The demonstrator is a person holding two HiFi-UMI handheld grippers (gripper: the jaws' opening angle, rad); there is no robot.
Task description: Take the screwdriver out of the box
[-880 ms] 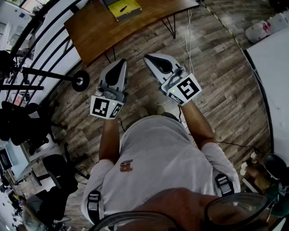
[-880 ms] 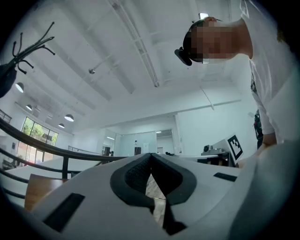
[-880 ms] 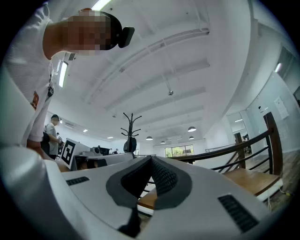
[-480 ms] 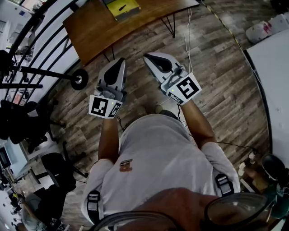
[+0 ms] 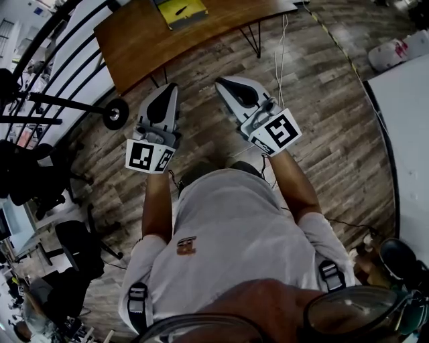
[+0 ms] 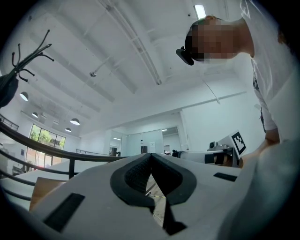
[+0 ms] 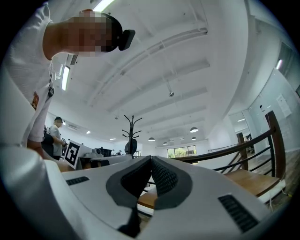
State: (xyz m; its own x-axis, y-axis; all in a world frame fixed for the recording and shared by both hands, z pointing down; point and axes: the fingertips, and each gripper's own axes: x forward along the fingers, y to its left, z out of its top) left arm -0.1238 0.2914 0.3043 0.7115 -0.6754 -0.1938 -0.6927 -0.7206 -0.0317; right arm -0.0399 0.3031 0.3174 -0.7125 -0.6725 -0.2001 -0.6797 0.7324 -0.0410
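A yellow box (image 5: 179, 11) lies on a wooden table (image 5: 147, 47) at the top of the head view; a dark tool-like shape rests in it, too small to tell as the screwdriver. My left gripper (image 5: 171, 87) is held over the floor short of the table, its jaws shut and empty. My right gripper (image 5: 221, 83) is beside it, also shut with nothing between its pads. In the left gripper view the left gripper (image 6: 150, 154) points slightly upward at the ceiling; in the right gripper view the right gripper (image 7: 151, 158) does the same.
A black railing (image 5: 50, 50) runs along the left. A wheeled frame (image 5: 114, 112) stands near the table's corner. White cables (image 5: 280, 47) trail on the wood floor. A white table edge (image 5: 402, 114) is at the right. Office chairs (image 5: 74, 248) sit lower left.
The left gripper has shifted a little to the left and toward the table. The right gripper has barely moved. Both stay shut.
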